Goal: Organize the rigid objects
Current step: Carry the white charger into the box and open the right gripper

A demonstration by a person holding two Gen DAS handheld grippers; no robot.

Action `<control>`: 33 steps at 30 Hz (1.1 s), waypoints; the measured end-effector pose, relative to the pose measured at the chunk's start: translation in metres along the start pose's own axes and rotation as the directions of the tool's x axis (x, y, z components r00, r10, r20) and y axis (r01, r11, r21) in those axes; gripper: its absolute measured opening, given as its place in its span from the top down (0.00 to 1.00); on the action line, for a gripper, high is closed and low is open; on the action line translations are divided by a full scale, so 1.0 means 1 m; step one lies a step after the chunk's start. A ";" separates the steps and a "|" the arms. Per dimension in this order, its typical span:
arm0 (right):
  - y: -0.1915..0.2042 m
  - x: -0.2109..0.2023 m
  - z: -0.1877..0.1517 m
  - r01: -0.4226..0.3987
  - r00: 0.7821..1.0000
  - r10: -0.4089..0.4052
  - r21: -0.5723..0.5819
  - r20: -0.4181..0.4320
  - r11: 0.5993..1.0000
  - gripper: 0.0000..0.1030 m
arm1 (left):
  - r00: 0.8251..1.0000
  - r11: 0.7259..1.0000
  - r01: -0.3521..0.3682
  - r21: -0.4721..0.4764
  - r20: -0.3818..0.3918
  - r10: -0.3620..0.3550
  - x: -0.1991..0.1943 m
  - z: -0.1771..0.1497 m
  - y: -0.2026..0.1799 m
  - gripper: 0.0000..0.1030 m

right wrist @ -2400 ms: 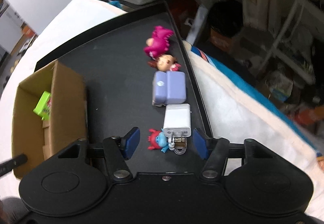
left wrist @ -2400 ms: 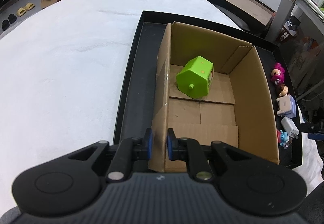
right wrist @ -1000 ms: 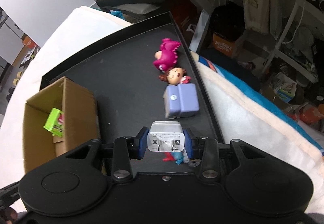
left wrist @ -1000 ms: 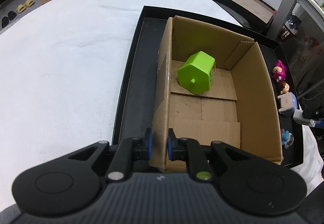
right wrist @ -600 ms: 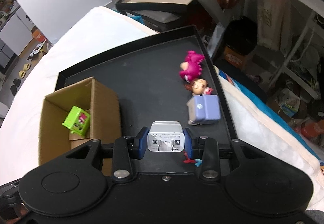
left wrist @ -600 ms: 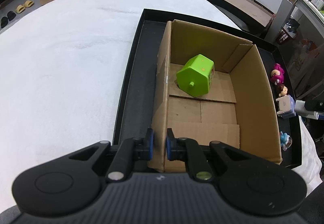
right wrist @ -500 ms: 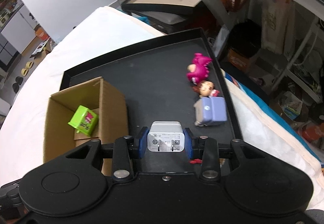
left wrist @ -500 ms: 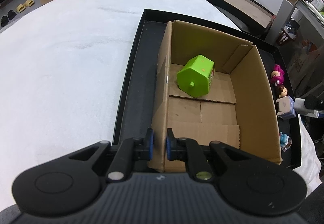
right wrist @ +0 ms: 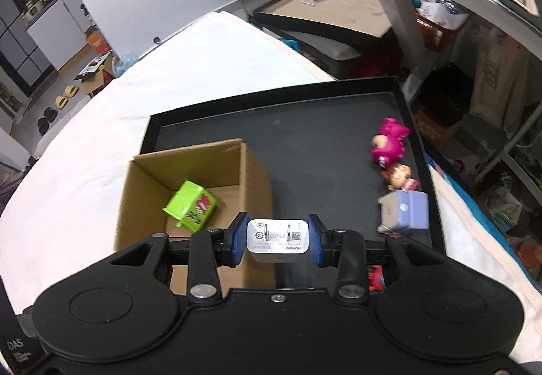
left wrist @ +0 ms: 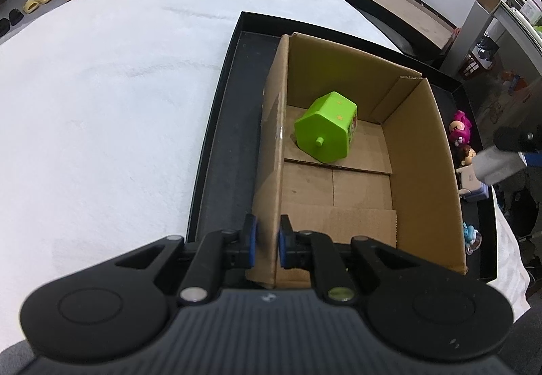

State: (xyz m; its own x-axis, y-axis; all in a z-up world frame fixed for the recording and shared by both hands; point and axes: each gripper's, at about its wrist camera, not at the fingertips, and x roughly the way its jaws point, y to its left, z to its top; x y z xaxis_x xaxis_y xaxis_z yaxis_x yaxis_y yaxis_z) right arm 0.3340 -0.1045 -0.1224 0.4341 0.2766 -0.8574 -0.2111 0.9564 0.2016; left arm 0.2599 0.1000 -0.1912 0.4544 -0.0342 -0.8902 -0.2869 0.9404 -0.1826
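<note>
Right wrist: charger (right wrist: 277, 236) beside box rim (right wrist: 242, 178)

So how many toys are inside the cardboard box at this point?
1: a green toy house lies toward the far end of the cardboard box. The near corner is hidden behind the left gripper.

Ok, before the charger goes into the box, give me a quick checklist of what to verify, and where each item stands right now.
1. Grip on the white charger: ok, the right gripper is shut on it, a pad on each side.
2. cardboard box steadied: ok, the left gripper is clamped on its left wall.
3. Charger above the opening: not ok, it sits over the box's right wall, not the inside.
4. Landing room: ok, only the green toy house lies inside, toward the far end; the near floor is bare.
5. Figurines on the black tray out of the way: ok, they lie to the right of the box.
</note>
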 end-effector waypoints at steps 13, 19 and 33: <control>0.043 0.016 0.008 -0.038 0.999 0.037 -0.093 -0.012 0.995 0.65 | 1.000 1.000 0.009 0.030 -0.023 -0.008 0.002 0.000 -0.005 0.88; 0.055 0.034 0.018 -0.011 1.000 0.009 -0.102 -0.026 0.995 0.64 | 0.999 0.999 0.019 0.027 -0.026 -0.018 0.003 0.001 -0.003 0.88; 0.041 0.025 0.014 0.009 0.999 -0.012 -0.086 -0.030 0.996 0.47 | 0.999 0.999 0.040 0.010 -0.027 -0.040 0.003 0.001 0.000 0.86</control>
State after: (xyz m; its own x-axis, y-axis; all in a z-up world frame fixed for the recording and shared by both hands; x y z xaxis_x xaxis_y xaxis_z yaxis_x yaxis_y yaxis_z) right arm 0.3482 -0.0568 -0.1292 0.4099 0.2622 -0.8736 -0.2817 0.9473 0.1522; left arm 0.2619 0.1006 -0.1935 0.4430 -0.0807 -0.8929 -0.2597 0.9417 -0.2140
